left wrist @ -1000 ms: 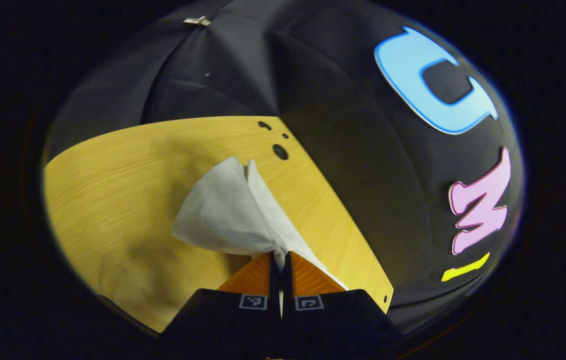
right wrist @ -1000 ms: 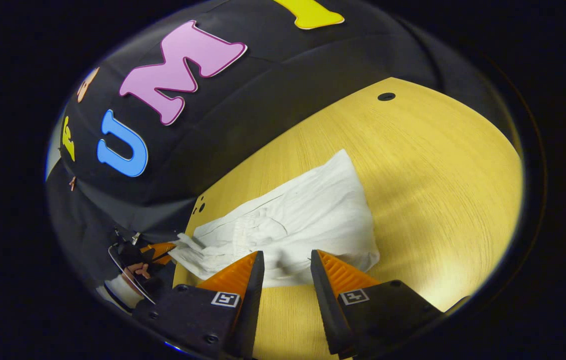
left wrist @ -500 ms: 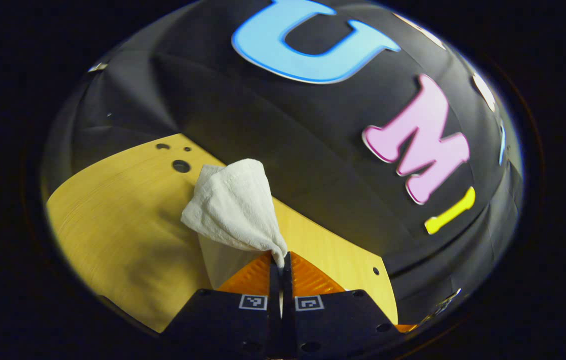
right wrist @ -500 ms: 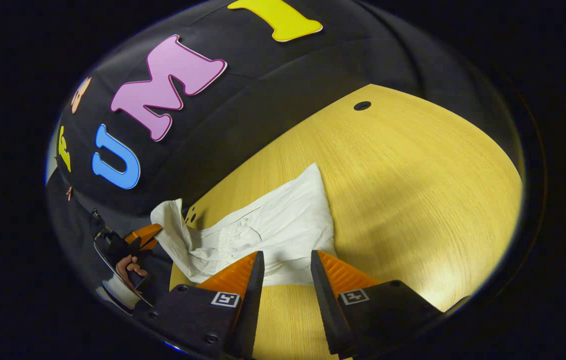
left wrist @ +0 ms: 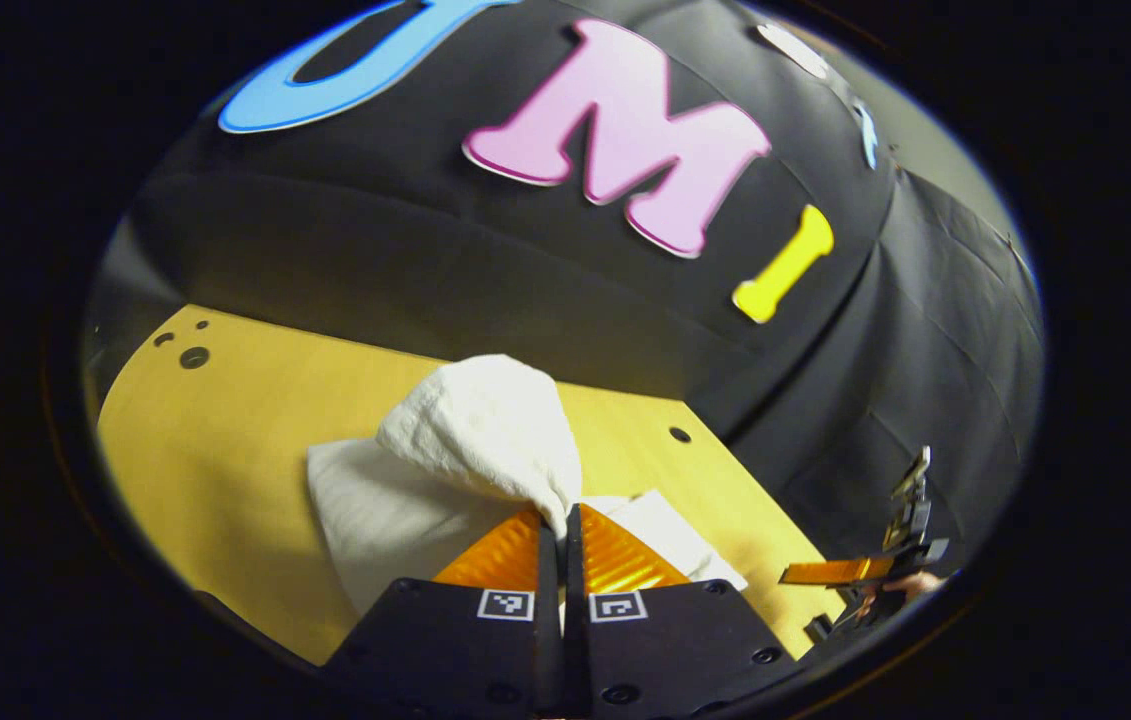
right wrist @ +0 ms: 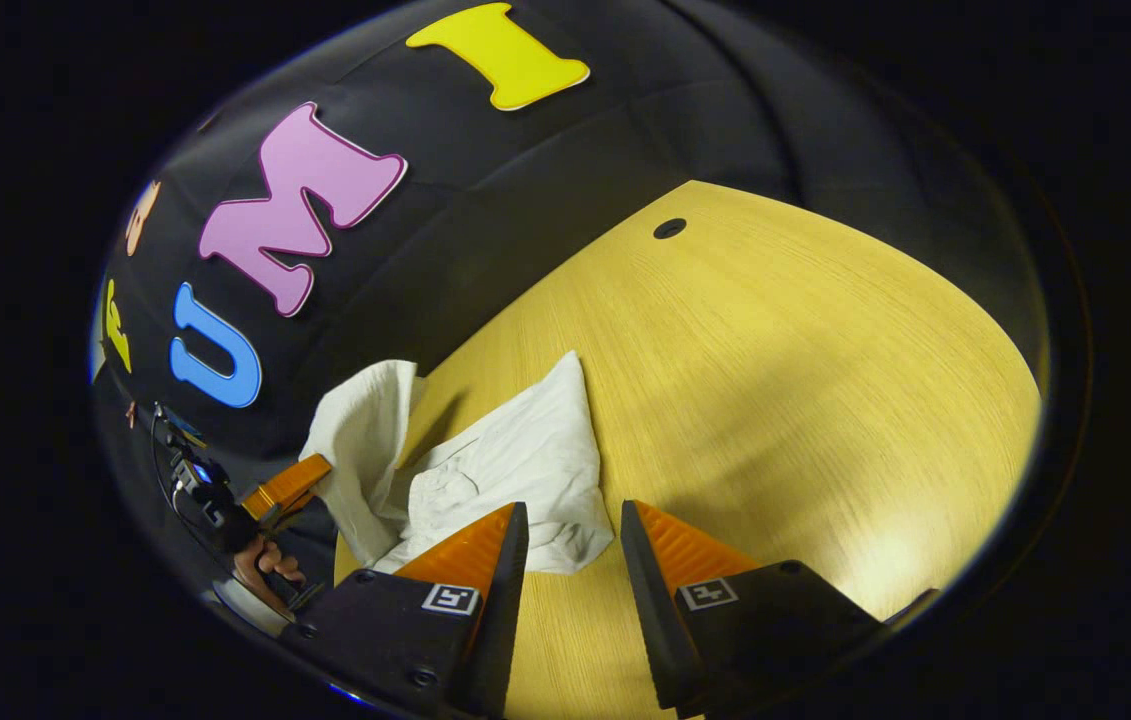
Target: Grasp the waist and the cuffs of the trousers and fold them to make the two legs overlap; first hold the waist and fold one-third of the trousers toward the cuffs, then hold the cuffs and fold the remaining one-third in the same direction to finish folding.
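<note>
— Wooden table (right wrist: 805, 380): what is laid on it?
— White trousers (right wrist: 525, 470) are spread near its far edge, below the black cloth wall (left wrist: 485, 260); one end is lifted off the wood.

— By what is that end held?
— By the left gripper (left wrist: 561, 530), whose fingers are pressed together on the fabric.

— And the right gripper (right wrist: 573, 540)?
— Its fingers are held apart, with nothing between them, just short of the trousers' near edge.
</note>
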The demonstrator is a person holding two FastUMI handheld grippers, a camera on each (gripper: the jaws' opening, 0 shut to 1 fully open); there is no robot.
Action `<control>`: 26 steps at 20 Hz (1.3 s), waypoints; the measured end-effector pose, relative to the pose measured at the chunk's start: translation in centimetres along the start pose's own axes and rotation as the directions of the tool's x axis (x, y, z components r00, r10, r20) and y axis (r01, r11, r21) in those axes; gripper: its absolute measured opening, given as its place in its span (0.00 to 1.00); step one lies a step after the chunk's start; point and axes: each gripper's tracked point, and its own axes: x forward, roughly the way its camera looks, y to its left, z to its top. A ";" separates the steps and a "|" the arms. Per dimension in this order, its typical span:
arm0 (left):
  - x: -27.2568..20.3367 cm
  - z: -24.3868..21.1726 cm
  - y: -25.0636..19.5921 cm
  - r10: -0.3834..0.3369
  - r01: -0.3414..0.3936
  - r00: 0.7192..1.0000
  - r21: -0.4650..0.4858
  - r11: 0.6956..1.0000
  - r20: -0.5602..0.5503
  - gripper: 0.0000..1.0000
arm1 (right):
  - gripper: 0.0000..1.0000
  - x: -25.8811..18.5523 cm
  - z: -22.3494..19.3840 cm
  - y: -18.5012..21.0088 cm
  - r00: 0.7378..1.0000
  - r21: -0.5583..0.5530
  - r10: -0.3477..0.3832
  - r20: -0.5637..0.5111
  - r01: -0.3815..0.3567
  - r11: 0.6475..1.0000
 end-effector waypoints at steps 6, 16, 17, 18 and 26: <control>1.2 -8.9 -3.4 -0.048 0.101 0.976 0.244 0.964 -0.213 0.06 | 0.58 -0.6 0.3 -1.6 1.000 0.016 -0.015 0.004 0.015 1.000; 0.5 -14.2 -5.2 -0.023 0.199 0.941 0.497 0.845 -0.338 0.66 | 0.57 -0.5 0.1 -0.9 1.000 0.027 -0.004 -0.002 0.004 1.000; 0.4 -14.0 -5.4 -0.018 0.196 0.943 0.511 0.837 -0.333 0.84 | 0.57 -0.6 0.3 -0.6 1.000 0.038 0.002 0.002 -0.003 0.999; 0.1 -13.7 -5.5 -0.010 0.186 0.947 0.521 0.833 -0.321 0.95 | 0.57 -0.7 0.5 -0.3 1.000 0.047 0.009 0.009 -0.009 0.999; -5.6 -8.0 -3.4 0.051 0.031 0.982 0.420 0.907 -0.182 0.98 | 0.58 -2.0 0.9 2.1 0.998 0.054 0.035 0.043 -0.038 0.998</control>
